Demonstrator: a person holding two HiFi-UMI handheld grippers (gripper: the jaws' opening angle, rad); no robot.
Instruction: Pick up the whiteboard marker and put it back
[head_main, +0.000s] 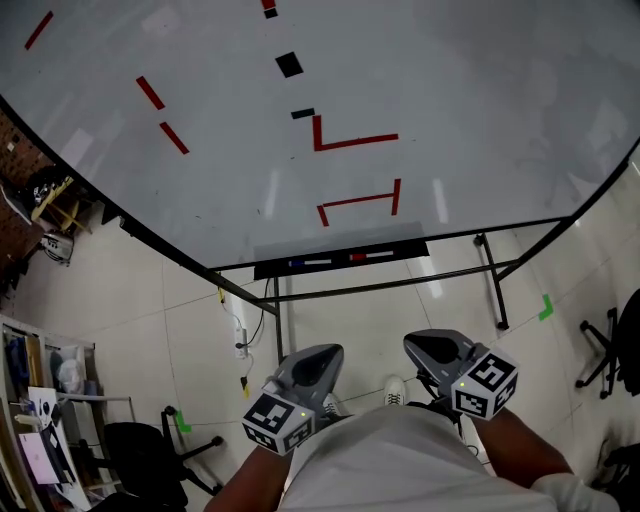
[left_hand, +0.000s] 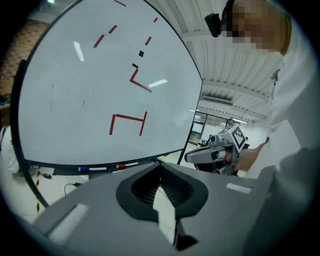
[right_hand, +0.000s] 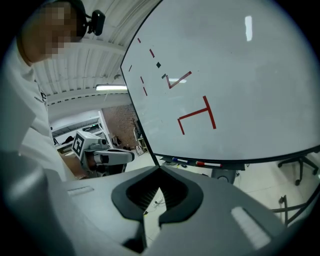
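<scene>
Two whiteboard markers lie end to end on the black tray (head_main: 272, 270) under the whiteboard (head_main: 460, 80): a blue-capped marker (head_main: 308, 263) to the left and a red-capped marker (head_main: 368, 257) to the right. They also show as the blue-capped marker (left_hand: 92, 169) and red-capped marker (left_hand: 127, 164), and as the blue-capped marker (right_hand: 179, 161) and red-capped marker (right_hand: 207, 164). My left gripper (head_main: 318, 355) and right gripper (head_main: 428, 345) are held low near the person's body, well short of the tray. The left gripper (left_hand: 160, 165) and right gripper (right_hand: 159, 169) are both shut, holding nothing.
The board stands on a black metal frame (head_main: 490, 270) with legs on the tiled floor. A power strip (head_main: 240, 345) and cable lie by the left leg. Office chairs (head_main: 150, 450) sit at lower left and at the right edge. A cluttered shelf (head_main: 40, 400) lines the left.
</scene>
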